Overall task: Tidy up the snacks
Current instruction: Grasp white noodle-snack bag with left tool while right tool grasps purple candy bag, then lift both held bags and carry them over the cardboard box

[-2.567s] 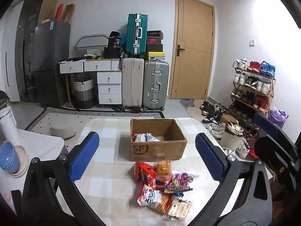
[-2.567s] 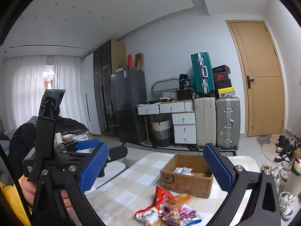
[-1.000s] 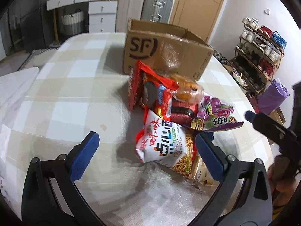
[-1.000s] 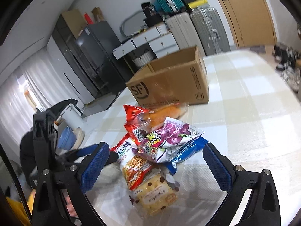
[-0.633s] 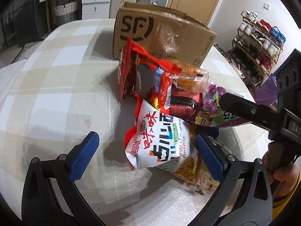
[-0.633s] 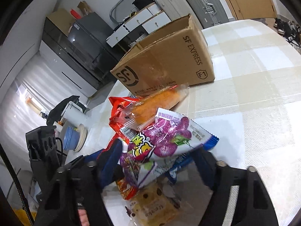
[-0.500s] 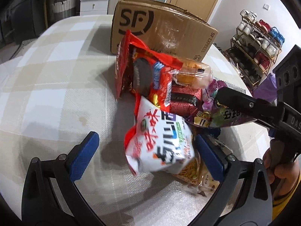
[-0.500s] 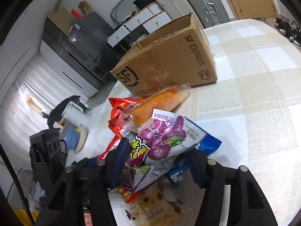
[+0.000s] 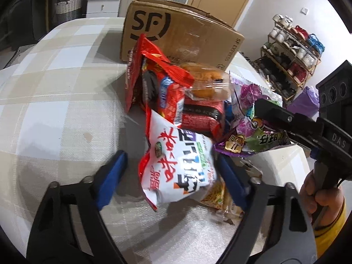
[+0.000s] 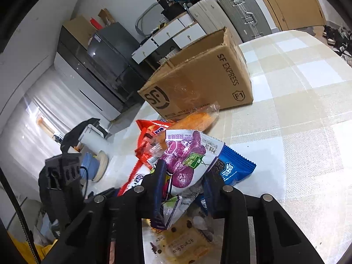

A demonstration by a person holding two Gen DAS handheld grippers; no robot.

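1. The left gripper [image 9: 169, 171] sits nearest, its blue pads on either side of a white-and-red noodle packet [image 9: 178, 167]; its jaws have just been closing, and the right pad looks to be against the packet while the left pad [image 9: 112, 176] stands apart from it, though blur makes contact hard to judge.
2. The right gripper [image 10: 183, 189] is clamped tight on the near end of a purple sweet-potato snack bag [image 10: 187, 160], which tilts up off the pile.
3. Under that bag lie a chocolate-chip biscuit pack [image 10: 184, 244] and a blue cookie packet [image 10: 233, 167].
4. Farther on are a red snack bag [image 9: 162, 88] and a clear-wrapped orange pastry [image 9: 206, 83].
5. Farthest on the checked tablecloth [image 9: 55, 110] stands the open SF cardboard box [image 9: 176, 33], touching the pile.
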